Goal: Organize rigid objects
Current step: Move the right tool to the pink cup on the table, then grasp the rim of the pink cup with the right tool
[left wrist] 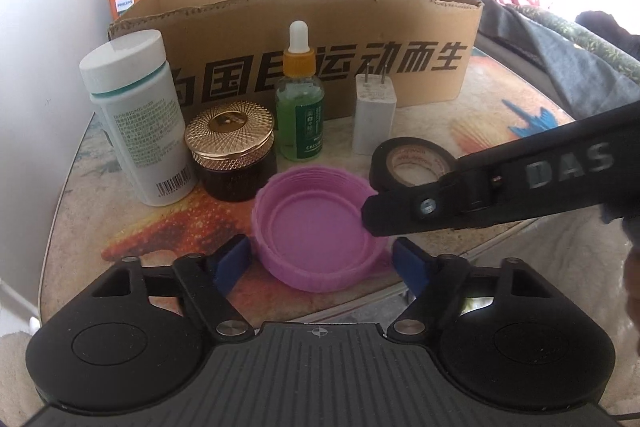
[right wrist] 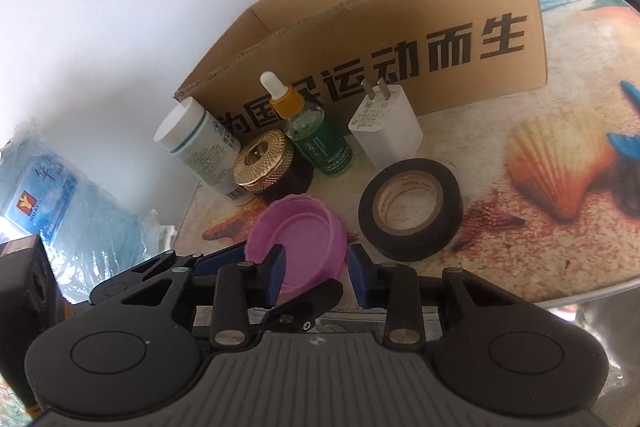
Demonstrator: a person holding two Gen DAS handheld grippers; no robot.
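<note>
The purple lid (left wrist: 320, 227) lies upside down on the surface (left wrist: 460, 115), right between the left gripper (left wrist: 322, 261)'s jaws, which stand wide apart with a blue pad on either side of it and neither pad clearly touching. From the right wrist view the same lid (right wrist: 298, 239) sits just ahead of the right gripper (right wrist: 316, 269), whose jaws are also spread and hold nothing; one of its fingers reaches over the lid's right edge in the left view. Just right of the lid and beyond the right jaws lies a black tape roll (right wrist: 410, 209), flat on the surface. Farther ahead of both sets of jaws stand a gold-lidded dark jar (left wrist: 232, 155), a white pill bottle (left wrist: 136, 123), a green dropper bottle (left wrist: 300, 95) and a white charger plug (left wrist: 374, 113), in a row before an open cardboard box (left wrist: 304, 39).
</note>
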